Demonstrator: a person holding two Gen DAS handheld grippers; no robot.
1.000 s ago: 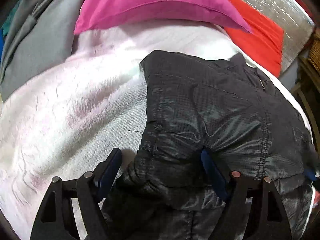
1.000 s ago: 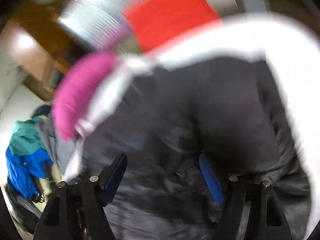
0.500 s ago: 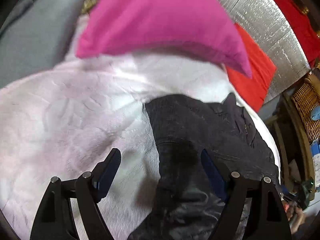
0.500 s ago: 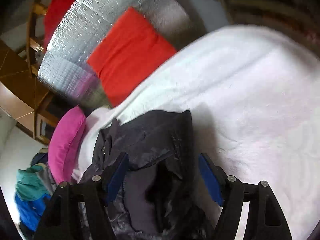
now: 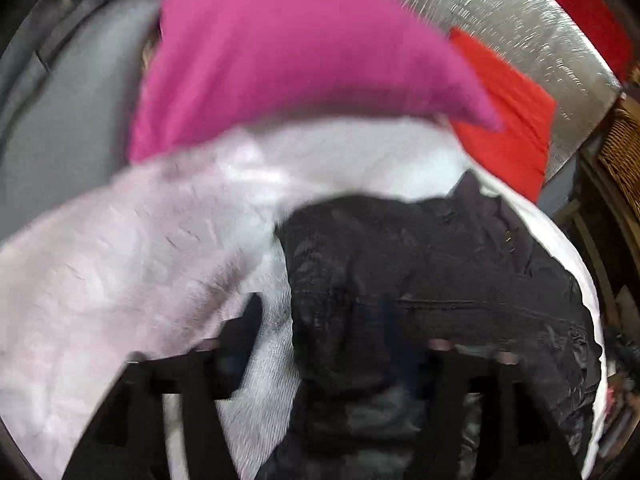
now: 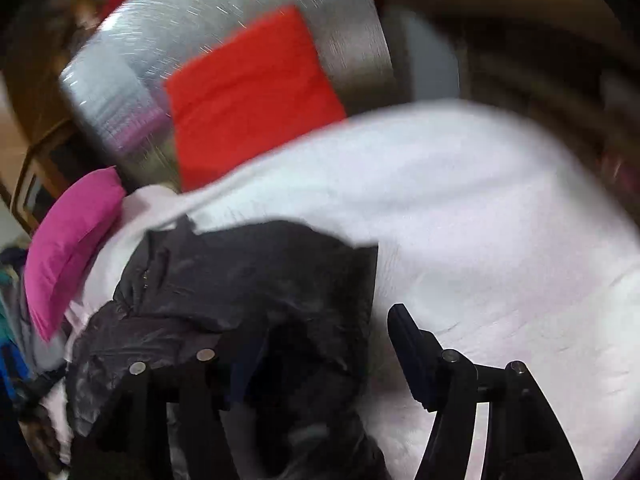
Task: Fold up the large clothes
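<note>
Black jacket (image 5: 420, 280), quilted and shiny, is lying crumpled on a white fleecy blanket (image 5: 120, 272) that is covering the bed; the garment is sitting toward the bed's edge in the left wrist view and is spreading between both pairs of fingers. Left gripper (image 5: 324, 340): its jaws have just been closing in, a bunched fold of the jacket is sitting between them, and the picture is too smeared to tell whether the pads are pressing on the cloth. Right gripper (image 6: 320, 344): its jaws have likewise just been closing, a dark hanging fold of the jacket is filling the gap beside the left finger, while the right finger is standing clear over bare blanket, so a firm grip cannot be told. Pink pillow (image 5: 288, 52) is resting at the head of the blanket, well beyond the jacket. Red cushion (image 6: 252, 88) is leaning against a silver foil-like panel (image 6: 224, 20) behind the bed. Grey fabric (image 5: 68, 92) is lying beside the pink pillow. Wicker basket (image 5: 624, 148) is showing at the far edge of the left wrist view. Both views are blurring with motion.
</note>
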